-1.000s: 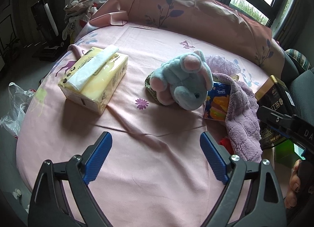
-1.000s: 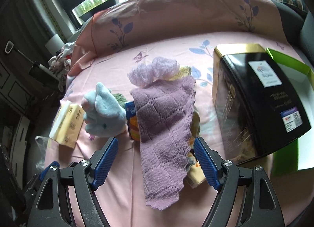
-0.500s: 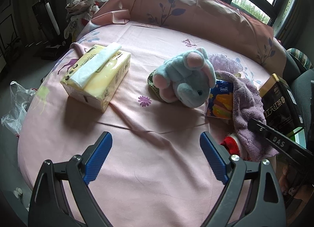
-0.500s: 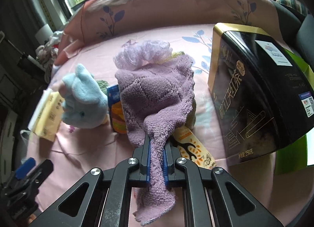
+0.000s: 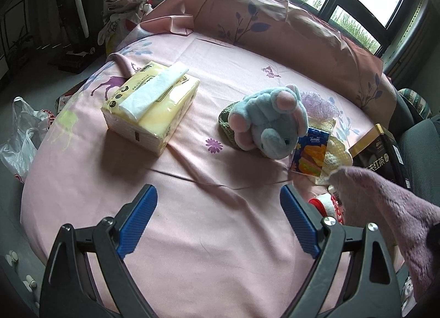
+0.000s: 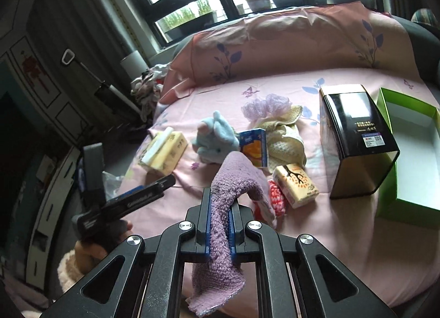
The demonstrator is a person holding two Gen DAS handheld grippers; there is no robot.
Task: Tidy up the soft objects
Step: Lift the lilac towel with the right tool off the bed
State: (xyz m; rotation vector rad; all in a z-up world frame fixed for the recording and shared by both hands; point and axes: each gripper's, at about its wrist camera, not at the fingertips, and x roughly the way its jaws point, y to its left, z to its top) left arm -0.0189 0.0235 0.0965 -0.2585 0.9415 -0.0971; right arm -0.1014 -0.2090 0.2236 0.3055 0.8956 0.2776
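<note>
Right gripper [image 6: 219, 202] pads pressed together on purple towel [image 6: 236, 172], lifted off the pink bed [image 6: 330, 235], tilted downward near front edge. Left gripper [image 5: 218, 221] wide apart, holding nothing, angled down above bed's front edge.

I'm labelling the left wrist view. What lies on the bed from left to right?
Yellow tissue pack → blue plush elephant → blue Tempo tissue packet → black tea box.

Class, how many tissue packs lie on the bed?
3: large yellow pack far left; blue pack beside the plush elephant; small tree-print pack near the black box. Others may be hidden.
</note>
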